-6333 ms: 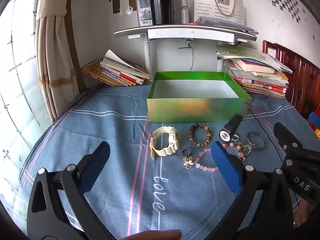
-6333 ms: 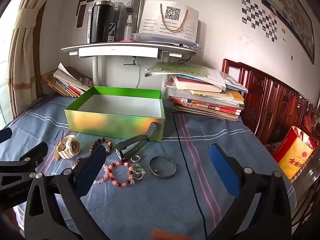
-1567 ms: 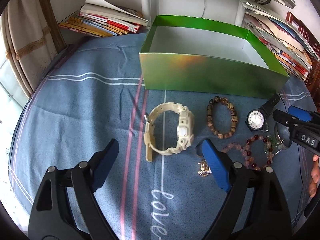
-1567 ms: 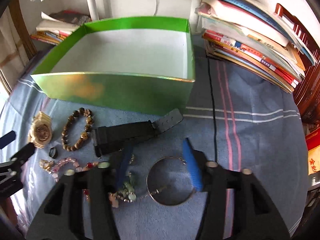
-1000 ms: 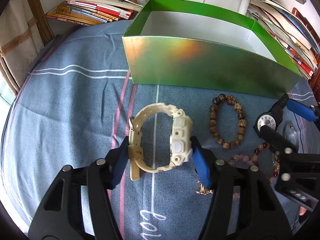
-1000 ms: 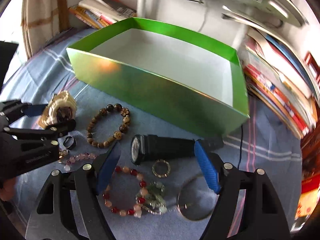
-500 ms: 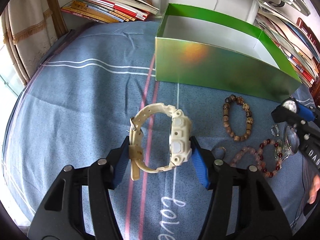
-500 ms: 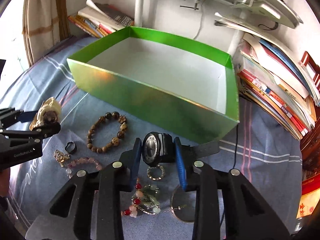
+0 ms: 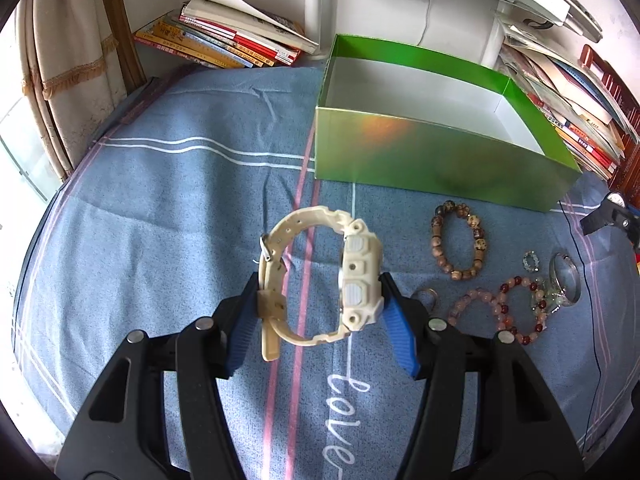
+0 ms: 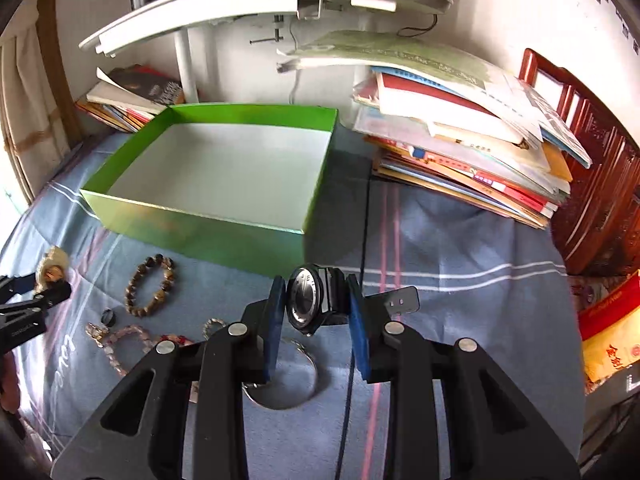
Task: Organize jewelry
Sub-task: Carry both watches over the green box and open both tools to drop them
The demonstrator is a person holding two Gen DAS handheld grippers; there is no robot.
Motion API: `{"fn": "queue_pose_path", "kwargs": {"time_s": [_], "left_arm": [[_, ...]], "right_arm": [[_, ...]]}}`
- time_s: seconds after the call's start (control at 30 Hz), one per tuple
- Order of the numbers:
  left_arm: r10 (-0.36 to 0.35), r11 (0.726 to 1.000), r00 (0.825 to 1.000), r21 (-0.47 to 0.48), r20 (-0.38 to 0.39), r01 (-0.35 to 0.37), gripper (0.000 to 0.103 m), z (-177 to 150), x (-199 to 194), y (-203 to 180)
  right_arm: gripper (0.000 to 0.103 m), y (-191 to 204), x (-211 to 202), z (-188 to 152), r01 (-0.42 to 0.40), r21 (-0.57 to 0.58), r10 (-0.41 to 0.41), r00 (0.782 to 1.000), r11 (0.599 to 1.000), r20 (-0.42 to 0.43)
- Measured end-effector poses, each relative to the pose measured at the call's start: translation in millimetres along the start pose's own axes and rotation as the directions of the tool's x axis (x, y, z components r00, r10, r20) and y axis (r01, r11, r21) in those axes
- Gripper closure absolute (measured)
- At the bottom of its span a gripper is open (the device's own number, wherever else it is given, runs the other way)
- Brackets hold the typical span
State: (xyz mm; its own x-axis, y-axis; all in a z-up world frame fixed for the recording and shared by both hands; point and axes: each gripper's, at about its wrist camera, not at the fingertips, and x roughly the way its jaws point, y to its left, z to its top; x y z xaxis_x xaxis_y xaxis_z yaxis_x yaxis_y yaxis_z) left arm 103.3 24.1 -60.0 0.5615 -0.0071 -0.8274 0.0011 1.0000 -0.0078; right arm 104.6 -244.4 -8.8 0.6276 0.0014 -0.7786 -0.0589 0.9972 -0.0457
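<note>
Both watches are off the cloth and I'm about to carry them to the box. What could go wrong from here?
1. The right tongs pinch only the black watch case; its strap hangs free and may snag the green box wall.
2. The left tongs hold the cream watch across its springy band, so it could twist or slip.
3. The brown bead bracelet lies just before the box and a low pass could drag it.
</note>
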Motion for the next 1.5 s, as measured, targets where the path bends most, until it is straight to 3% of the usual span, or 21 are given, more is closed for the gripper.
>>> {"fn": "queue_pose_path", "kwargs": {"time_s": [0.27,0.47,0.63,0.73,0.87,1.03,1.1,1.2,1.37,1.5], "left_arm": [[0.009,0.999,1.000,0.034,0.014,-0.010,0.045,-0.7,-10.5,-11.4],[-0.025,0.993,0.992,0.116,0.127,0.010,0.045,32.6,-46.1,-29.4],[-0.087,0.983,0.965,0.178,0.246,0.043,0.045,90.2,-75.4,-45.8],[-0.115,0.978,0.964,0.196,0.239,0.068,0.045,124.0,-64.1,-57.9],[-0.060,0.984,0.981,0.177,0.184,0.027,0.045,144.1,-22.5,-72.2],[-0.063,0.985,0.993,0.166,0.105,0.045,0.044,144.6,19.0,-74.7],[-0.057,0.986,0.992,0.163,0.113,0.038,0.042,143.4,22.6,-75.3],[-0.047,0.986,0.987,0.165,0.154,0.021,0.029,142.1,15.1,-74.1],[-0.006,0.986,0.983,0.167,0.186,-0.026,0.026,123.6,-8.3,-67.7],[0.051,0.984,0.984,0.163,0.168,-0.079,0.022,90.4,-20.0,-61.1]], "right_arm": [[0.072,23.4,1.4,-7.8,-0.022,-0.049,0.021,1.000,0.999,-0.018],[0.072,32.5,-41.4,30.6,-0.064,-0.059,0.071,0.988,0.996,0.135],[0.072,36.4,-52.1,74.5,-0.046,-0.047,0.056,0.966,0.998,0.252],[0.072,39.9,-29.8,92.9,-0.016,-0.009,0.017,0.968,1.000,0.251],[0.072,34.5,15.9,98.6,-0.012,0.089,-0.002,0.988,0.996,0.152],[0.066,39.1,44.3,91.1,0.021,0.113,-0.034,0.993,0.993,0.114],[0.049,41.7,46.1,90.0,0.022,0.095,-0.032,0.994,0.995,0.105],[0.042,44.1,33.1,85.2,0.054,0.076,-0.064,0.989,0.996,0.135],[0.038,39.7,-2.8,66.3,0.074,0.052,-0.081,0.984,0.996,0.161],[0.037,29.5,-22.7,36.2,0.062,0.086,-0.073,0.988,0.994,0.133]]}}
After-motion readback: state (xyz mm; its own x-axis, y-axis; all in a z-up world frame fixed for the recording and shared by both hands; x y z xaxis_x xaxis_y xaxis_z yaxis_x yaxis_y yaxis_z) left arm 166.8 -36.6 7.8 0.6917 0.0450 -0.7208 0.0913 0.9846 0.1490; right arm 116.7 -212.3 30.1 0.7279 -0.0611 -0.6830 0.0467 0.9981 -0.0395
